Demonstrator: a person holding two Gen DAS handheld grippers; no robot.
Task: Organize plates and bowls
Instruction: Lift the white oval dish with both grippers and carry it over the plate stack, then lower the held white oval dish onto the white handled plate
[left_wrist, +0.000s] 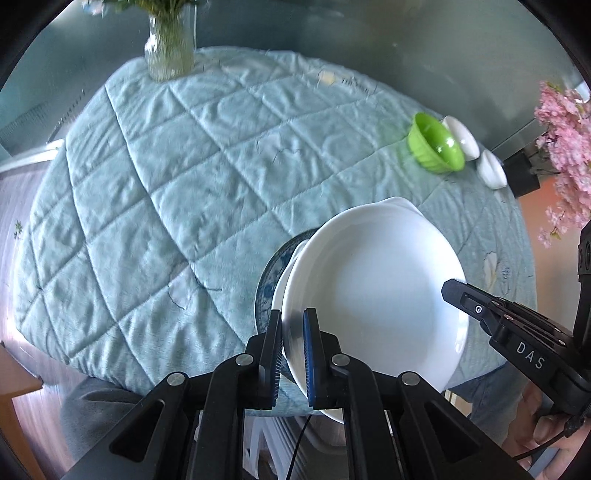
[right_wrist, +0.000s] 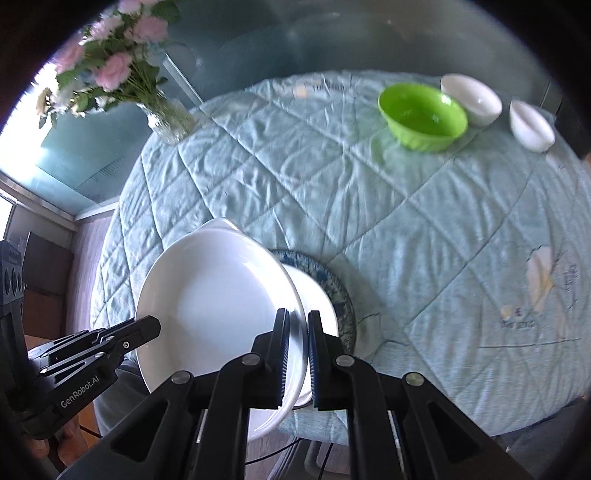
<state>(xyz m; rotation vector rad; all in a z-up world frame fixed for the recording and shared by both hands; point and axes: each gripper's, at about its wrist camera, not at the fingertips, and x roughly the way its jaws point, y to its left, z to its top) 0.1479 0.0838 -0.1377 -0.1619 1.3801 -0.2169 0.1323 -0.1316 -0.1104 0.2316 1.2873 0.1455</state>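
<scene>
A large white plate (left_wrist: 376, 288) with a small handle tab hangs tilted over the near edge of the table. My left gripper (left_wrist: 293, 332) is shut on its left rim. My right gripper (right_wrist: 298, 328) is shut on the opposite rim of the white plate (right_wrist: 214, 302). Each view shows the other gripper from the side: the right gripper (left_wrist: 452, 291) and the left gripper (right_wrist: 153, 326). Beneath the plate lies a blue patterned plate (right_wrist: 341, 295) with a smaller white plate (right_wrist: 317, 295) on it. The blue patterned plate (left_wrist: 267, 280) is mostly hidden in the left wrist view.
A round table under a quilted light-blue cloth (right_wrist: 406, 221) carries a green bowl (right_wrist: 423, 116) and two white bowls (right_wrist: 472, 98) (right_wrist: 532, 125) at the far right. A glass vase of flowers (right_wrist: 170, 118) stands at the far left edge. Pink blossoms (left_wrist: 565, 147) hang beside the table.
</scene>
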